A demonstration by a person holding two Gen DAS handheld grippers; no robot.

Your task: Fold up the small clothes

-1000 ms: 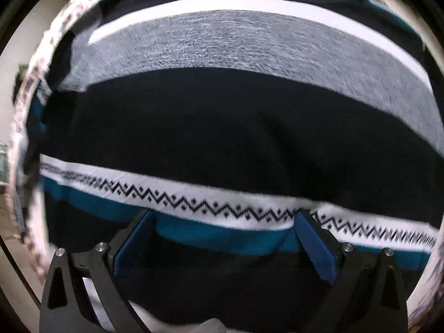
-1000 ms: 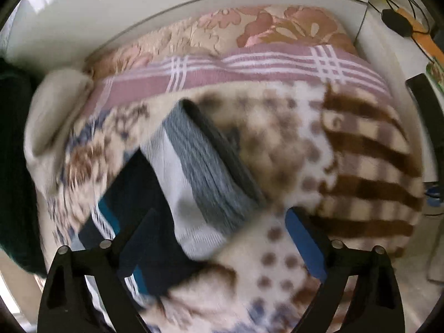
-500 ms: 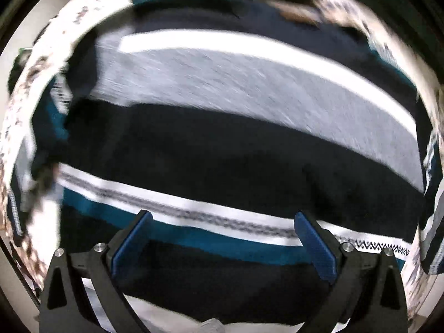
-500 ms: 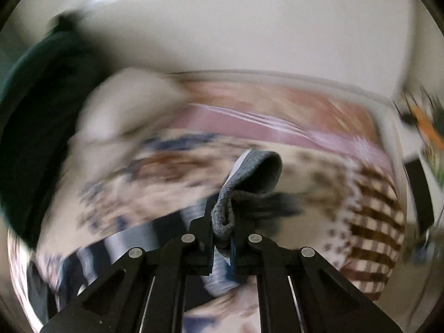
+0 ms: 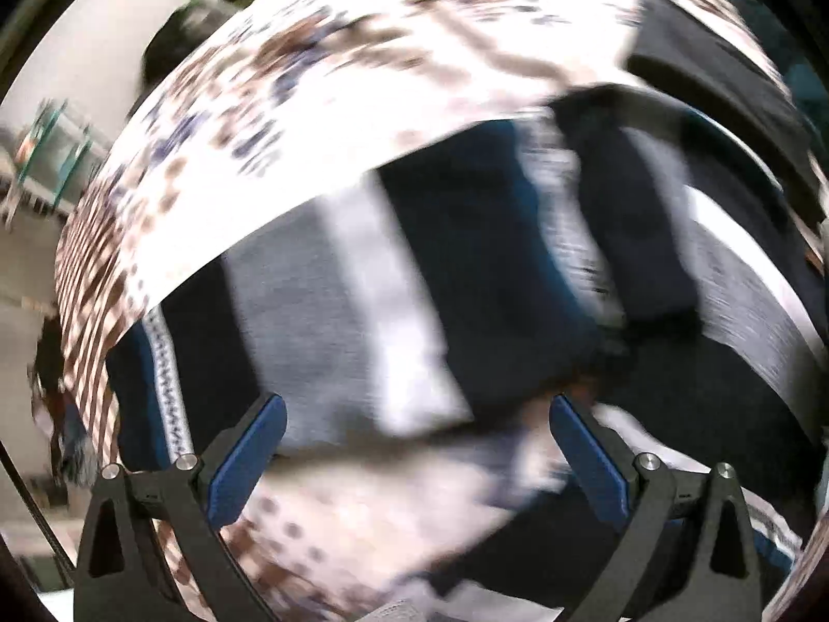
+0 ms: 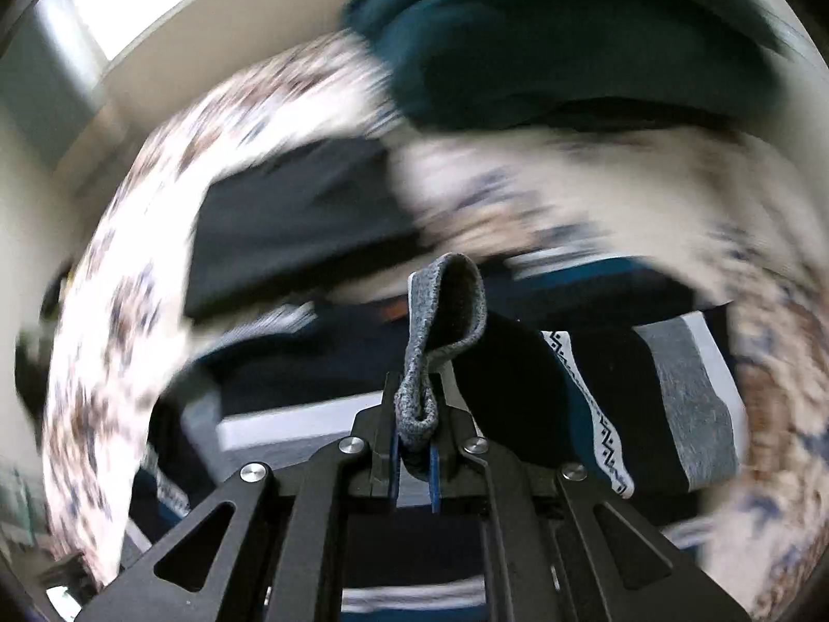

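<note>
A striped knit sweater (image 5: pixel 466 300) in navy, grey, white and teal with a zigzag band lies on a patterned blanket (image 5: pixel 311 103). My left gripper (image 5: pixel 414 446) hovers above it, open, blue pads wide apart and nothing between them; the view is blurred. My right gripper (image 6: pixel 414 440) is shut on the grey ribbed cuff (image 6: pixel 445 321) of the sweater's sleeve, which loops up out of the jaws. The rest of the sweater (image 6: pixel 673 399) lies spread below it.
A dark teal garment (image 6: pixel 570 41) lies bunched at the top of the right wrist view. A folded black cloth (image 6: pixel 290 228) rests on the blanket beside the sweater. A pale wall (image 6: pixel 181 31) rises behind the bed.
My right gripper closed on the sleeve cuff and swung it over the sweater. My left gripper lifted, rolled and slid sideways, so the stripes now run upright and the blanket shows.
</note>
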